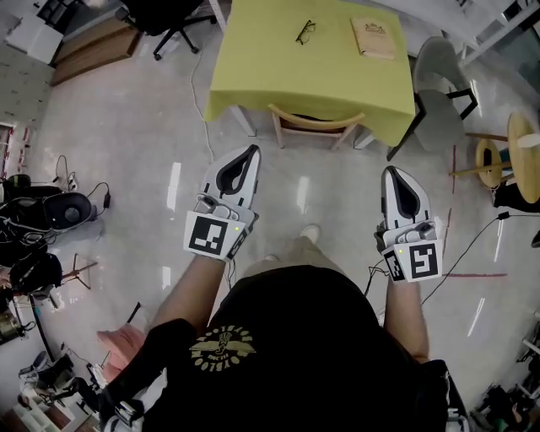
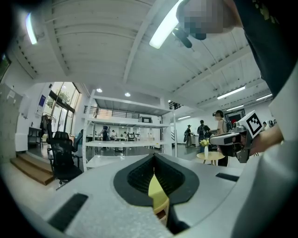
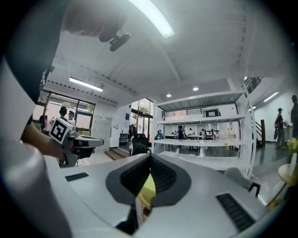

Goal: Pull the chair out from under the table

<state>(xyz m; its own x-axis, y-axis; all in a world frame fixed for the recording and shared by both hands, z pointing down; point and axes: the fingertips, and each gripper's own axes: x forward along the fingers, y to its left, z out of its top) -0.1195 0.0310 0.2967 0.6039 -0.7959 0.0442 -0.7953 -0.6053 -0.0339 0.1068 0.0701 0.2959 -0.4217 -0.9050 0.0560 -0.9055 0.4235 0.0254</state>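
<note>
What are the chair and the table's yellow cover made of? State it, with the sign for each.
Chair: likely wood, light matte finish; pale tan curved back rail and legs. Table cover: seemingly cloth, matte yellow; its edges drape over the sides.

Head view looks down; gripper views face the table (image 1: 278, 67).

Chair (image 1: 316, 121) seat hidden under tablecloth (image 1: 278, 59), booklet (image 1: 372, 38) print too small, prob. side table (image 1: 525, 143) cut off rt

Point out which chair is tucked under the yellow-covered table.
The light wooden chair at the table's near edge, seat beneath it. The grey chair stands beside the table's right end; the black office chair stands apart, far left.
</note>
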